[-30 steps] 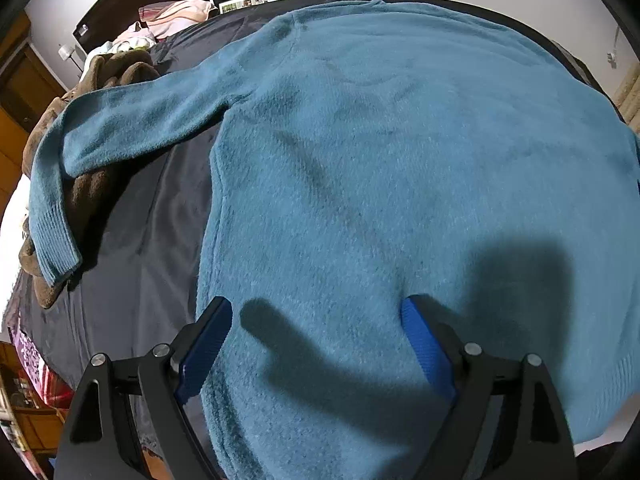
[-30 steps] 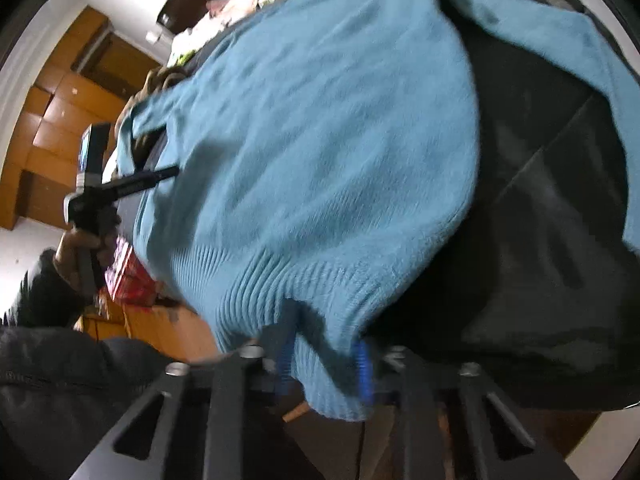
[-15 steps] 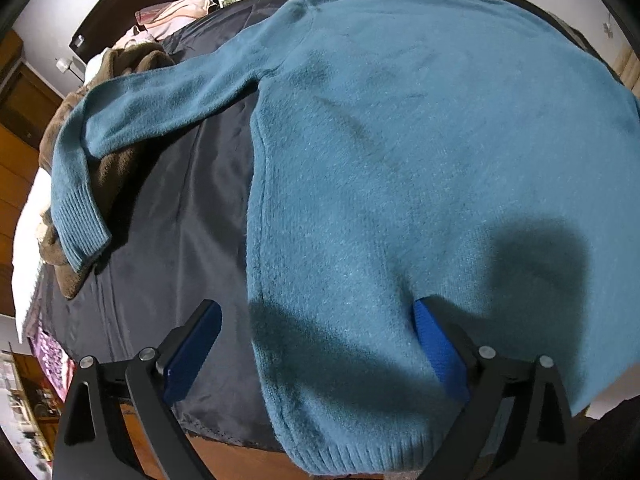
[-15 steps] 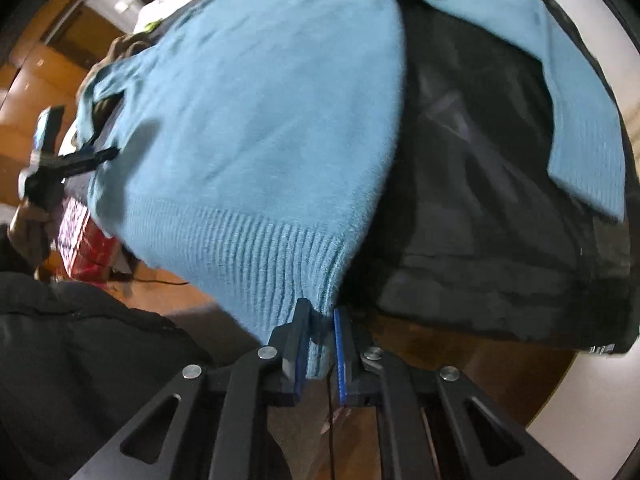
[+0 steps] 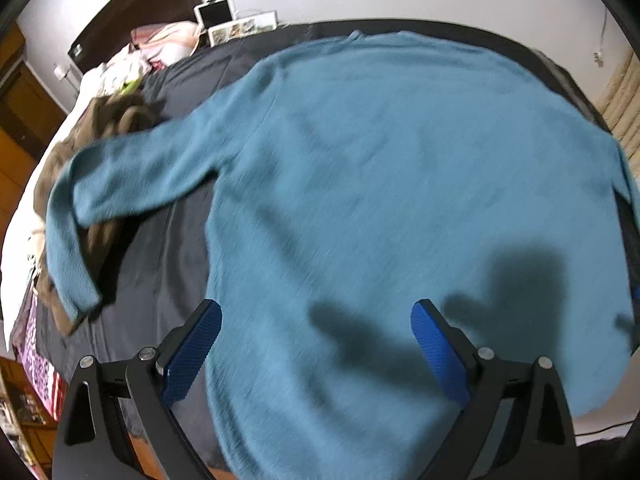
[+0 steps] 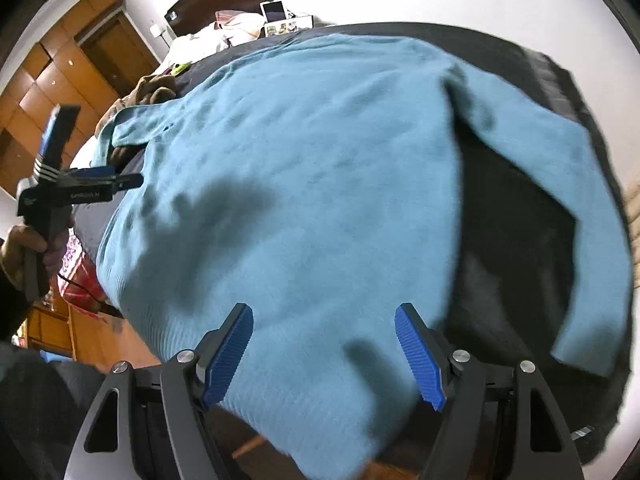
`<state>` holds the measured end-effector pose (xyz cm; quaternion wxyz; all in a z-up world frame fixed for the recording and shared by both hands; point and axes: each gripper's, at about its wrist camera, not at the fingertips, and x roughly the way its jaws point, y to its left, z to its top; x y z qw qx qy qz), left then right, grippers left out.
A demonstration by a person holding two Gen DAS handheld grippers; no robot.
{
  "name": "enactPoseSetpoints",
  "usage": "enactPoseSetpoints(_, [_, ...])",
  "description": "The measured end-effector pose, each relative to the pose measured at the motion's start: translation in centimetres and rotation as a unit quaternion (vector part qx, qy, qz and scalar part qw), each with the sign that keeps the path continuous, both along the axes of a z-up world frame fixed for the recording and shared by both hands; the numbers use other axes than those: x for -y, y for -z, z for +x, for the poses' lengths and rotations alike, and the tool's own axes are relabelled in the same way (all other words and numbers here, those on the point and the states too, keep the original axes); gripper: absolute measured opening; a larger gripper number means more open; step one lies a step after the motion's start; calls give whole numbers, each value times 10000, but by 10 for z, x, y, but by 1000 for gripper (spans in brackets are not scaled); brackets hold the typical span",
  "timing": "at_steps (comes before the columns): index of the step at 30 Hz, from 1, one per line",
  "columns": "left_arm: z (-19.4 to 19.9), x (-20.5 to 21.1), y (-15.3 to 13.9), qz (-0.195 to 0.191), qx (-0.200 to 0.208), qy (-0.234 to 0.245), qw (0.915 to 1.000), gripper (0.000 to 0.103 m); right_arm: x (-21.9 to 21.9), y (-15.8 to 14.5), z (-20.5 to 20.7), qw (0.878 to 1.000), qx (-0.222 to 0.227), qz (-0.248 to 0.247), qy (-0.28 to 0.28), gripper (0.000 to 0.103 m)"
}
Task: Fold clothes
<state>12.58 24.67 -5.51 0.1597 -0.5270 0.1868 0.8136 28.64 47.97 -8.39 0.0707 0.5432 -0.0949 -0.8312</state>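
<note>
A teal sweater (image 5: pixel 380 200) lies spread flat on a bed covered with a dark sheet (image 5: pixel 160 264). Its body fills most of the bed, with the collar at the far edge and the ribbed hem hanging over the near edge.

Your left hand-held gripper (image 5: pixel 316 334) hovers above the near part of the sweater, toward its left side. Its blue-padded fingers are spread wide apart and hold nothing. Its shadow falls on the knit between them.

Your right hand-held gripper (image 6: pixel 324 344) hovers above the hem near the sweater's right side. Its fingers are also spread wide and hold nothing.

The left sleeve (image 5: pixel 132 184) stretches out to the left and bends down over a crumpled brown garment (image 5: pixel 104 120) at the bed's left edge. The right sleeve (image 6: pixel 592 216) runs down the right side across the dark sheet, with its cuff near the bed's near right corner.

Pillows (image 5: pixel 164 42) and a dark headboard (image 5: pixel 132 4) sit at the far left. Wooden wardrobes (image 6: pixel 52 92) stand beyond the bed on the left.
</note>
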Motion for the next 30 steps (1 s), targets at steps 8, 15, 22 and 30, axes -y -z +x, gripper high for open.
enactPoseSetpoints(8, [-36, -29, 24, -41, 270, 326, 9991, 97, 27, 27, -4, 9966, 240, 762, -225, 75])
enactPoseSetpoints(15, [-52, -38, 49, -108, 602, 594, 9964, 97, 16, 26, 1, 9974, 281, 650, 158, 75])
enactPoseSetpoints(22, [-53, -49, 43, -63, 686, 734, 9949, 97, -85, 1, 38, 9655, -55, 1014, 2399, 75])
enactPoseSetpoints(30, [-21, -98, 13, 286, 531, 1443, 9877, 97, -147, 17, 41, 9531, 125, 1512, 2618, 73])
